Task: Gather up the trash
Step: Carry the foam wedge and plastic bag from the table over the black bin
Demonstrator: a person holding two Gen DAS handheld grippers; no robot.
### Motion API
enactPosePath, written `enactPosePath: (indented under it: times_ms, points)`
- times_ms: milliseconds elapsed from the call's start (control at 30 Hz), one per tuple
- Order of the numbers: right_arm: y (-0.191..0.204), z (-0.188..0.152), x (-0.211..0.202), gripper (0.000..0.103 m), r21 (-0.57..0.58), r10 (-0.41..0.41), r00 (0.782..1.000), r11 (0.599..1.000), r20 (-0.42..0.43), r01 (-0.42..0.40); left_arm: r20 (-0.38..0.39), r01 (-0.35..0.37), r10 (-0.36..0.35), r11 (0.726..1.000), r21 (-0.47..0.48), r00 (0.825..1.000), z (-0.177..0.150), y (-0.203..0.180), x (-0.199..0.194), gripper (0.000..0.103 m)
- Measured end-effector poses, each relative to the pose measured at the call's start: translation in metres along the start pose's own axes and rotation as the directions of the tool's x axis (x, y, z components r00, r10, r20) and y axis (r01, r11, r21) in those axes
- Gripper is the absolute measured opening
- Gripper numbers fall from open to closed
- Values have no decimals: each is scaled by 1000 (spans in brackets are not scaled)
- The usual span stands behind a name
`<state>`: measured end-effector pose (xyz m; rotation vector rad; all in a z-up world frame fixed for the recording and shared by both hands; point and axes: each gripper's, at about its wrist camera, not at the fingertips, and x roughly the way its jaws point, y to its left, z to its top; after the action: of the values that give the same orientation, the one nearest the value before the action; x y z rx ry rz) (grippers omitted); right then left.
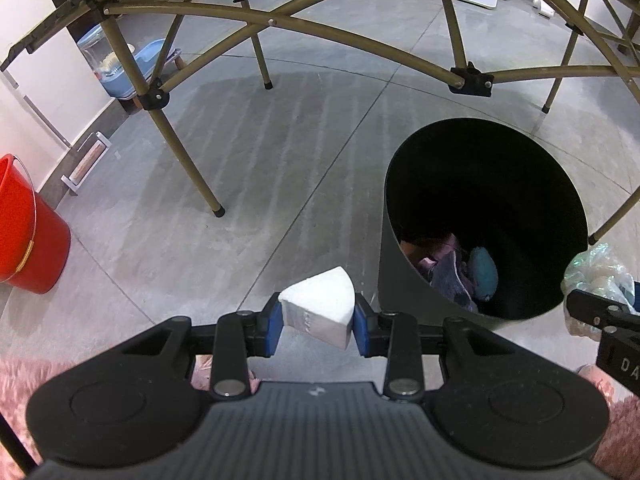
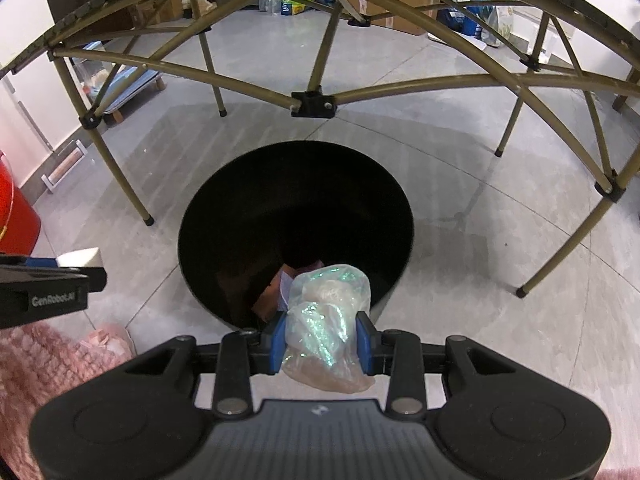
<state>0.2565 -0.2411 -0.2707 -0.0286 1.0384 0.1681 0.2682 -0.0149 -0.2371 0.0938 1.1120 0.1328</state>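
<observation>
1. A white foam wedge [image 1: 318, 312] is clamped between the blue pads of the left gripper [image 1: 318, 326]; the jaws are closed onto its flat sides. The wedge is held over bare floor, with the black bin [image 1: 404, 280] ahead and to the right of that gripper, so it is not yet above the opening.
2. A crumpled plastic bag [image 2: 326, 320] is pinched between the pads of the right gripper [image 2: 324, 340], its jaws drawn in onto the crumple. The bag hangs over the near rim of the bin [image 2: 192, 276], directly ahead of that gripper.
3. The wedge is judged light and stiff but crushable; its grainy faces should not slip. The hold across the two flat faces looks sound, and a hard squeeze is best avoided, lest crumbs be shed.
4. The bag is judged very light, soft and slippery; it may cling to a pad on release. It is best gripped through the bunched middle, as it is now.
5. The contents of the bag cannot be made out through the iridescent film. The bottom of the bin is mostly dark: only some purple and teal scraps [image 1: 460, 272] are seen, and their nature is unclear. The right gripper is cut off at the edge of the left view.
</observation>
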Motion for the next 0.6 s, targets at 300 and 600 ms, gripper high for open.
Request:
enactPosePath:
  times_ms: [300,600]
  points:
    - [10,24,17,34,-5,11,1000,1000,8,-11,-10,-16,16,1000,-17,1000,14,-6,11,35]
    - [16,49,38,34,4,27,1000,1000,13,-27,-12,-33,33,998,-58,999,29,-1,19,35]
